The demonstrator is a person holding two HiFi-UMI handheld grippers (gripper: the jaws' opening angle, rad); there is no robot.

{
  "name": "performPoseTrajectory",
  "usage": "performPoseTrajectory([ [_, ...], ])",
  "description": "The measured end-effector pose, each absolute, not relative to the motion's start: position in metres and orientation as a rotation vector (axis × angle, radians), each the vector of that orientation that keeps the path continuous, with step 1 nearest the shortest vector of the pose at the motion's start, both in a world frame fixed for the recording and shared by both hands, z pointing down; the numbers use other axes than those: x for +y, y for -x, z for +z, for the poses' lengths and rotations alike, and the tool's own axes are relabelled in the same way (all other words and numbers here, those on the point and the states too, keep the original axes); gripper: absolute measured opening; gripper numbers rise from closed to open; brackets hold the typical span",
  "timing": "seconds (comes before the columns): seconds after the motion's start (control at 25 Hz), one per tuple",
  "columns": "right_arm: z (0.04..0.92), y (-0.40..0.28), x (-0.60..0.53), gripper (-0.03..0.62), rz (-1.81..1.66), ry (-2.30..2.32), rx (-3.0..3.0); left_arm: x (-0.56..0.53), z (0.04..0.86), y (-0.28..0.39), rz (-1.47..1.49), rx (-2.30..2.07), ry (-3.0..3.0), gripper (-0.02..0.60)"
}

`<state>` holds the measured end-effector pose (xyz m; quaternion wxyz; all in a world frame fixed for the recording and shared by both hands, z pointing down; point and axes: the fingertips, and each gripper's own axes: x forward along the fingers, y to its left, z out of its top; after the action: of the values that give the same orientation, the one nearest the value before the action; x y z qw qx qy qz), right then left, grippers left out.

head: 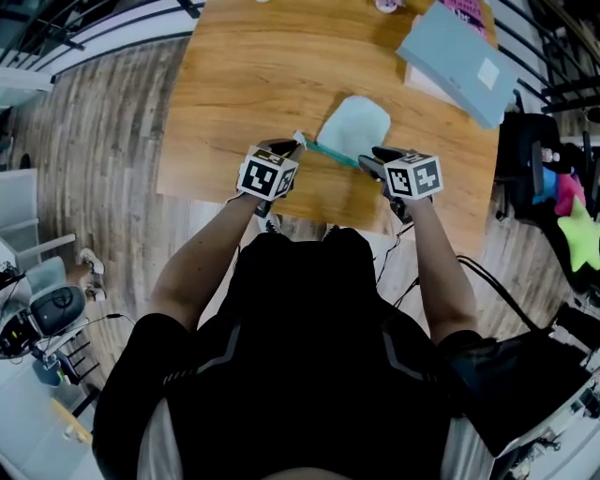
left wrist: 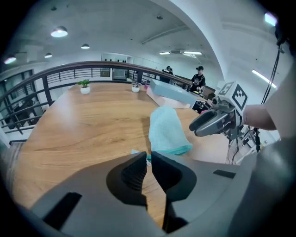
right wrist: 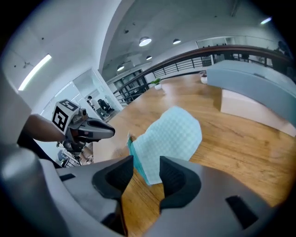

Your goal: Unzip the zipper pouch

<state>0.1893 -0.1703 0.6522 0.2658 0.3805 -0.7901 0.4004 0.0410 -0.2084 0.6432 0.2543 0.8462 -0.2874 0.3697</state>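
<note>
A light teal zipper pouch (head: 354, 125) lies on the wooden table (head: 244, 75) near its front edge, with its darker teal zipper edge (head: 330, 152) facing me. My left gripper (head: 289, 147) is shut on the pouch's left zipper end; only a small bit of that corner (left wrist: 148, 159) shows at its closed tips (left wrist: 149, 161). My right gripper (head: 371, 161) is at the pouch's right end. Its jaws (right wrist: 146, 169) stand apart around the zipper corner (right wrist: 147, 172) without pressing on it. The pouch (left wrist: 166, 129) (right wrist: 171, 136) sags flat between the two grippers.
A grey-blue flat box (head: 459, 58) lies at the table's far right, with a pink item (head: 466, 13) behind it. Two small potted plants (left wrist: 84, 86) stand at the far edge. Off the table to the right are bags and a green star toy (head: 581, 234). People stand in the background (left wrist: 198, 77).
</note>
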Motion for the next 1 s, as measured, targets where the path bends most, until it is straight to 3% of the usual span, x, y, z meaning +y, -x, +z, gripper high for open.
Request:
performPoseTrajectory([
  [0.48, 0.481, -0.194, -0.175, 0.179, 0.672, -1.321, -2.322, -0.226, 0.475, -0.04, 0.673, -0.722, -2.779, 0.035],
  [1.0, 0.301, -0.185, -0.156, 0.093, 0.25, -1.679, -2.483, -0.231, 0.312, -0.015, 0.186, -0.848, -2.95, 0.035],
])
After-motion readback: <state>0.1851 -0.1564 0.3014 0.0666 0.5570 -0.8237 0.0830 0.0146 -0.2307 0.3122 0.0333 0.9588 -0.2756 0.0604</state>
